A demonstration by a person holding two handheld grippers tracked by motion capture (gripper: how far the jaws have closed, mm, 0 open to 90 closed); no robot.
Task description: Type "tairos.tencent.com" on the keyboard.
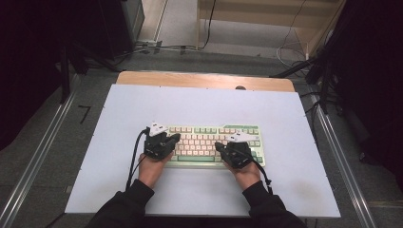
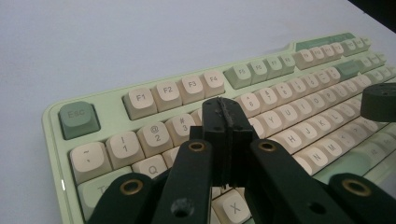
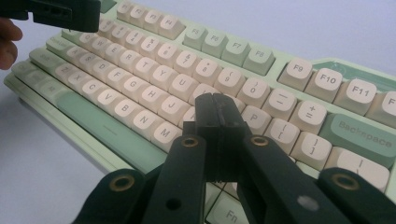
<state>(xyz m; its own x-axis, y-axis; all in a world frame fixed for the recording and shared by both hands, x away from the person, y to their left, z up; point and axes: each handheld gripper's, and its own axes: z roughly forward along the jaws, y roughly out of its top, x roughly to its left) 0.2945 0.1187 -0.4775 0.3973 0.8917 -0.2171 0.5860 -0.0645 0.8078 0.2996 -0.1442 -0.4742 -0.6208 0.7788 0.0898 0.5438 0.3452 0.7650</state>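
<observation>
We've got a keyboard (image 1: 214, 145) lying flat on the white table (image 1: 285, 190), roughly centre, long side running left-right, near edge toward us. Pale green case, cream keycaps w/ a few green ones (Esc (image 2: 78, 119), Backspace (image 3: 362, 135), spacebar (image 3: 105, 123)).

Left gripper (image 2: 226, 121): jaws pressed together, nothing between them, tip hovering over the number row around 4/5, left part of the board. In the high view it sits at the kbd's left end (image 1: 161, 141). Right gripper (image 3: 219, 114): jaws also together, empty, tip above the O/P area on the right part; high view puts it near the right end (image 1: 236, 149). Can't tell whether either tip actually touches a cap or hangs just above.

Handling, as we judge it: rigid plastic body, won't flex, prob. moderate weight, so it should slide rather than tip if pushed on the smooth table. Keycaps are the delicate bit – sprung, glossy, slightly rounded tops, so a closed tip can skid off an edge or catch two keys at once. Best contact for pressing: centre of a cap, straight down. If we needed to lift or shift it, take the case by its short ends or the near rim, not by the caps, which could pop off.

Containers: none on the table, nothing to report inside anything.
</observation>
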